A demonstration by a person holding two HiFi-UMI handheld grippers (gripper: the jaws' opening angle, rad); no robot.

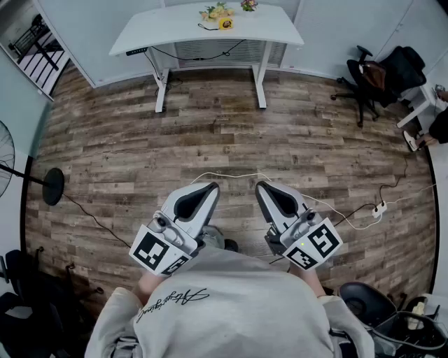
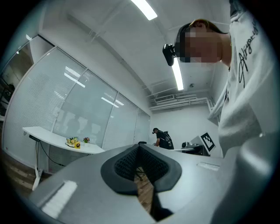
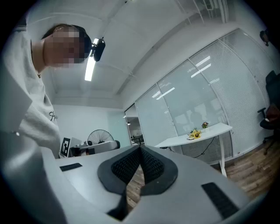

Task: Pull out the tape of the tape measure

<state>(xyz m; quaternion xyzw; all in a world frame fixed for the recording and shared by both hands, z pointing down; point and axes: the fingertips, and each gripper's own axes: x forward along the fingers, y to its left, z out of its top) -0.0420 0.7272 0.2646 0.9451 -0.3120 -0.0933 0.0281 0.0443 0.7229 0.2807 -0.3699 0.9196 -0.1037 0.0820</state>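
A small yellow tape measure (image 1: pixel 225 24) lies on the white desk (image 1: pixel 175 31) at the far wall, beside a bunch of flowers (image 1: pixel 215 12); it also shows as a yellow spot (image 2: pixel 77 145) in the left gripper view. I stand well back from the desk with both grippers held close to my body. My left gripper (image 1: pixel 210 187) is shut with nothing between its pads, its tips (image 2: pixel 140 146) meeting. My right gripper (image 1: pixel 262 186) is also shut and empty, pointing roughly level toward the desk (image 3: pixel 197 138).
Wooden floor lies between me and the desk. A white cable and power strip (image 1: pixel 380 208) run across the floor at right. An office chair (image 1: pixel 364 77) stands at the right wall, a fan base (image 1: pixel 52 187) at left. Another person (image 2: pixel 162 138) stands far off.
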